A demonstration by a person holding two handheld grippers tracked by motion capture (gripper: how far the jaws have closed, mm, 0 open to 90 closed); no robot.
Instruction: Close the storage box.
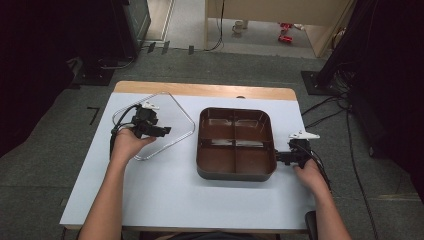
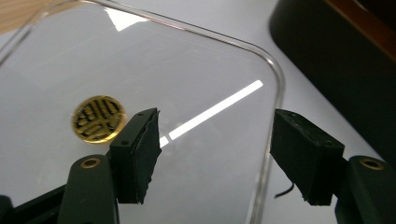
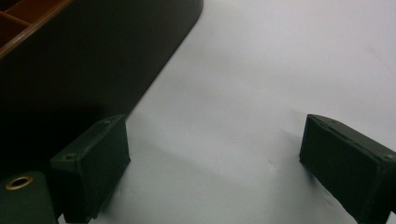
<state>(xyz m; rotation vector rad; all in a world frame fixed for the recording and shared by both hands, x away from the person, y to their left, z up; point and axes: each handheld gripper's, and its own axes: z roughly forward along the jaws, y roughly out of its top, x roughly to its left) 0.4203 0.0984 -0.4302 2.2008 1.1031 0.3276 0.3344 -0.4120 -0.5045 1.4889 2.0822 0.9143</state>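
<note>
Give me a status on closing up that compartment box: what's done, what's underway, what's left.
Done: little that shows. The brown box sits open on the table, its compartments apparently empty.

In hand: the left gripper is open, one jaw over the clear lid and one past its edge, not clamped. The right gripper is open beside the box's wall, holding nothing.

Left, presumably: grip the lid, carry it over and seat it on the box.

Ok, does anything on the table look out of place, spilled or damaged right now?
Nothing spilled or broken. The one thing askew is the clear lid: it lies on the table left of the brown divided tray, turned at an angle to it rather than fitted on. The tray's compartments look empty. Both the left gripper and right gripper are open.
</note>
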